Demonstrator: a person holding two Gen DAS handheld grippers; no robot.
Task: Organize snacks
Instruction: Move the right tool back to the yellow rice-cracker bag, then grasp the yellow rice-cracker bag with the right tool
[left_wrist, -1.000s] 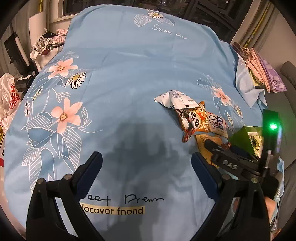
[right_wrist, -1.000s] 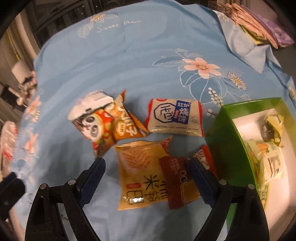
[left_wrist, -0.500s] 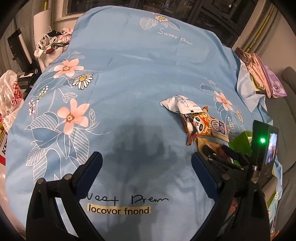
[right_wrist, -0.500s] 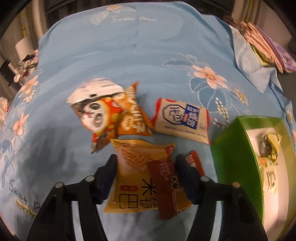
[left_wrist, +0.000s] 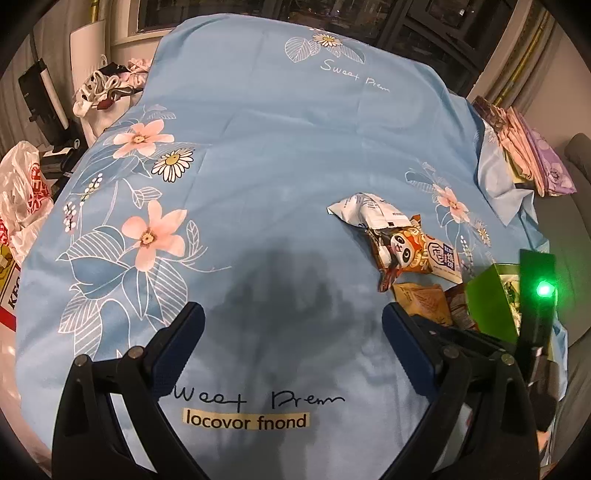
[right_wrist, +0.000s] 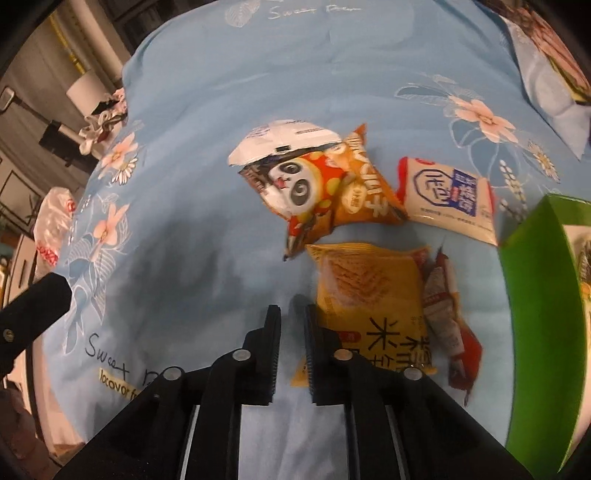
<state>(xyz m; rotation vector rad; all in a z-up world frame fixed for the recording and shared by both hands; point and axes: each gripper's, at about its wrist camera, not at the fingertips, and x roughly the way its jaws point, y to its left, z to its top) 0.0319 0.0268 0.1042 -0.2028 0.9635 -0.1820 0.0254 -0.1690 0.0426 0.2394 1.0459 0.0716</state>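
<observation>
Just closed right gripper (right_wrist: 291, 314) to a slit, nothing between; sits beside yellow snack pkt (right_wrist: 369, 288) near bedsheet's (right_wrist: 258, 74) right edge, by green box (right_wrist: 532, 277). Prob. light, crinkly, slippery, crushable: pinch crimped seam. Holding left gripper (left_wrist: 291, 321) wide, empty.

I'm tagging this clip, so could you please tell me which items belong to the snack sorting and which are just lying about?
Part of the job:
- yellow snack packet
- panda packet
- white and blue packet
- red packet
- green box

Just lying about:
- floral sheet
- folded cloths
- plastic bag
</observation>
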